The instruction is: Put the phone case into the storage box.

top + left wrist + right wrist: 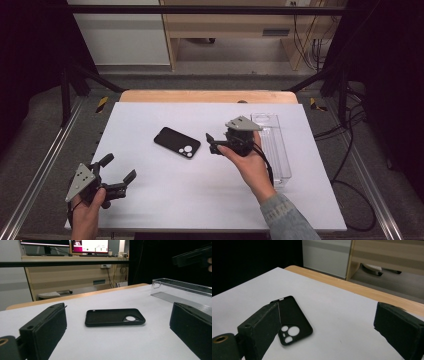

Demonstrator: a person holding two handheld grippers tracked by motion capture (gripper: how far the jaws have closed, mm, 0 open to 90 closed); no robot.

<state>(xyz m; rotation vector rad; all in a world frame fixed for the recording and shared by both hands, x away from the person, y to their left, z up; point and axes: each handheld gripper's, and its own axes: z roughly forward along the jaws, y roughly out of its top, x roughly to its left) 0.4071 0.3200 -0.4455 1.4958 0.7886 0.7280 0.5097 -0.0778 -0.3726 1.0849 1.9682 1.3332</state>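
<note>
- From the high view, the phone case (177, 142) is lying flat mid-table, long axis running from far-left to near-right. Your right gripper (215, 143) is hovering just to its right, jaws spread and holding nothing; your left gripper (120, 170) is sitting well apart, also spread and empty.
- In the left gripper view, the case (113, 317) is lying ahead between the jaws, broadside on, with the clear tray (185, 291) lying beyond it to the right.
- In the right gripper view, the case (292, 320) is lying below, partly behind one jaw, so you're reaching nearer with the right.
</note>
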